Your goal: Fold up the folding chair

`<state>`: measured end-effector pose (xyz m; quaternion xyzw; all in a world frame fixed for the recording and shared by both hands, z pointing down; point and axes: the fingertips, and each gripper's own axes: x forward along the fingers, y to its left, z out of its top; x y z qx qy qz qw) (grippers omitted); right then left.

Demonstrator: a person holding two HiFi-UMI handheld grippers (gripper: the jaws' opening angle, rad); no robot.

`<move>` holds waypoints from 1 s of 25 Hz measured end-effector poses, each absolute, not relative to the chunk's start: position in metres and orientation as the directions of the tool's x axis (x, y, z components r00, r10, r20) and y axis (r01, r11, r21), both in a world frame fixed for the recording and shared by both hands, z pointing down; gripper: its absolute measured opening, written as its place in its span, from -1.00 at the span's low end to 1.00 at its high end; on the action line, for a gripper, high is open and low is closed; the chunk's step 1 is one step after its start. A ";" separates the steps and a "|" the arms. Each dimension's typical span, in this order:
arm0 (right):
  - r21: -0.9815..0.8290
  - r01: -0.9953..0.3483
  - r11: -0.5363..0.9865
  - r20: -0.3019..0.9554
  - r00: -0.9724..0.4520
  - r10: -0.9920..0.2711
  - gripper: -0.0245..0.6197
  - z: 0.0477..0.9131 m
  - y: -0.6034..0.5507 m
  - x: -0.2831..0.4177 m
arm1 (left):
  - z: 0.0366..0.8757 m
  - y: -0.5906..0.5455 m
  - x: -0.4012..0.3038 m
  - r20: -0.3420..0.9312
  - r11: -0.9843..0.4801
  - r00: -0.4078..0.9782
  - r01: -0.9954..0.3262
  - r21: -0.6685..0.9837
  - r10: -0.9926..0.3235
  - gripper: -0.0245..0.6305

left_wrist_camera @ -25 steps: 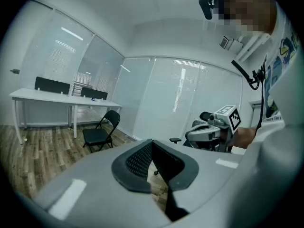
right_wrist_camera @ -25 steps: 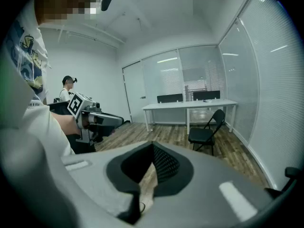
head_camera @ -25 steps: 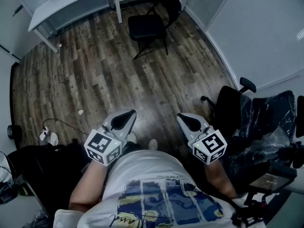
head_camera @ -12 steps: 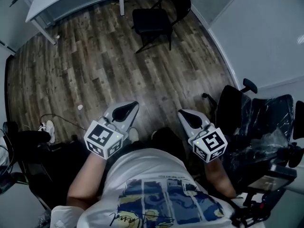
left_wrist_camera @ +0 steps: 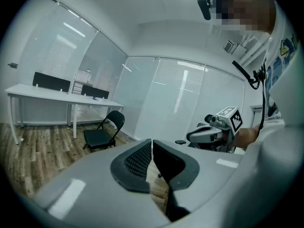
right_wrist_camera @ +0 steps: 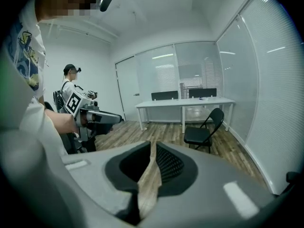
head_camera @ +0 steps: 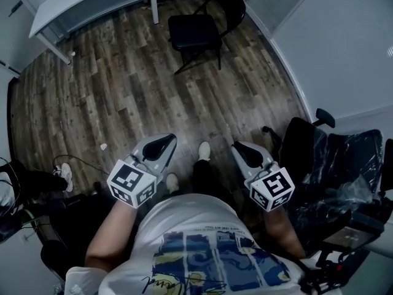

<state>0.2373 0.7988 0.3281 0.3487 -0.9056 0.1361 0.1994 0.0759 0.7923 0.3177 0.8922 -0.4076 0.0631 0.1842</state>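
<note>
At the upper centre of the head view, the black folding chair [head_camera: 193, 31] is seen standing unfolded on the wood plank floor [head_camera: 123, 91], its seat level and its back toward the glass wall. It is placed just beside a leg of the long white worktop [head_camera: 80, 8], which runs along the upper left of the frame. The chair is kept well apart from both tongs, and it is touched by neither.

In the lower half of that view, the left tongs [head_camera: 164, 141] and the right tongs [head_camera: 241, 147] are held out side by side in front of a white printed shirt [head_camera: 196, 244], each with its marker cube nearest the body. Two pale shoes [head_camera: 204, 150] are seen between them on the floor.

In the left gripper view, the jaws are seen closed together with only a hairline slit, and nothing is held. In the right gripper view, the jaws have just been opening: a narrow wedge of floor shows between them, and nothing is gripped. A plastic-wrapped office chair [head_camera: 344, 158] is parked at the right edge.
</note>
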 end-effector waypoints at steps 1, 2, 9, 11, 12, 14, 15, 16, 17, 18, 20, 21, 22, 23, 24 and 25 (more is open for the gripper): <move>-0.105 -0.684 0.722 0.452 -0.680 -0.578 -0.84 0.328 0.786 0.243 | 0.317 0.781 0.081 0.267 -0.598 0.657 -0.753 0.274 -0.705 -0.87; -0.101 -0.680 0.726 0.448 -0.683 -0.577 -0.84 0.328 0.772 0.248 | 0.317 0.770 0.087 0.272 -0.596 0.654 -0.756 0.271 -0.706 -0.86; -0.102 -0.654 0.750 0.421 -0.711 -0.563 -0.80 0.323 0.668 0.292 | 0.312 0.675 0.127 0.297 -0.556 0.609 -0.793 0.248 -0.736 -0.85; -0.099 -0.647 0.756 0.422 -0.716 -0.557 -0.77 0.323 0.642 0.304 | 0.308 0.650 0.139 0.294 -0.544 0.596 -0.803 0.243 -0.747 -0.83; -0.100 -0.642 0.760 0.423 -0.719 -0.552 -0.76 0.323 0.630 0.311 | 0.307 0.639 0.145 0.293 -0.538 0.588 -0.808 0.238 -0.754 -0.82; -0.109 -0.633 0.767 0.423 -0.728 -0.540 -0.74 0.325 0.608 0.322 | 0.307 0.618 0.155 0.295 -0.523 0.571 -0.821 0.230 -0.767 -0.79; -0.115 -0.629 0.769 0.422 -0.732 -0.535 -0.74 0.327 0.596 0.325 | 0.308 0.607 0.158 0.297 -0.514 0.562 -0.827 0.229 -0.772 -0.78; -0.121 -0.626 0.770 0.422 -0.735 -0.531 -0.74 0.329 0.585 0.327 | 0.309 0.598 0.160 0.301 -0.506 0.555 -0.831 0.232 -0.775 -0.78; -0.126 -0.625 0.770 0.421 -0.737 -0.529 -0.73 0.330 0.576 0.328 | 0.311 0.590 0.163 0.306 -0.498 0.550 -0.834 0.235 -0.777 -0.78; -0.129 -0.624 0.771 0.421 -0.738 -0.527 -0.73 0.330 0.568 0.329 | 0.312 0.584 0.165 0.312 -0.493 0.547 -0.837 0.239 -0.777 -0.78; -0.137 -0.620 0.772 0.422 -0.742 -0.521 -0.73 0.332 0.554 0.329 | 0.314 0.572 0.167 0.320 -0.487 0.543 -0.839 0.243 -0.776 -0.78; -0.141 -0.619 0.772 0.424 -0.743 -0.518 -0.73 0.334 0.547 0.328 | 0.314 0.565 0.167 0.322 -0.486 0.543 -0.839 0.244 -0.775 -0.78; -0.146 -0.619 0.772 0.427 -0.743 -0.515 -0.73 0.336 0.539 0.327 | 0.315 0.556 0.166 0.322 -0.487 0.544 -0.838 0.246 -0.775 -0.78; -0.151 -0.618 0.771 0.431 -0.743 -0.512 -0.73 0.338 0.532 0.326 | 0.316 0.548 0.165 0.321 -0.488 0.546 -0.837 0.249 -0.774 -0.78; -0.156 -0.619 0.770 0.436 -0.743 -0.508 -0.73 0.340 0.526 0.324 | 0.317 0.540 0.163 0.320 -0.489 0.549 -0.835 0.253 -0.772 -0.78; -0.160 -0.621 0.768 0.442 -0.740 -0.507 -0.73 0.343 0.520 0.323 | 0.319 0.532 0.162 0.319 -0.491 0.552 -0.833 0.256 -0.770 -0.78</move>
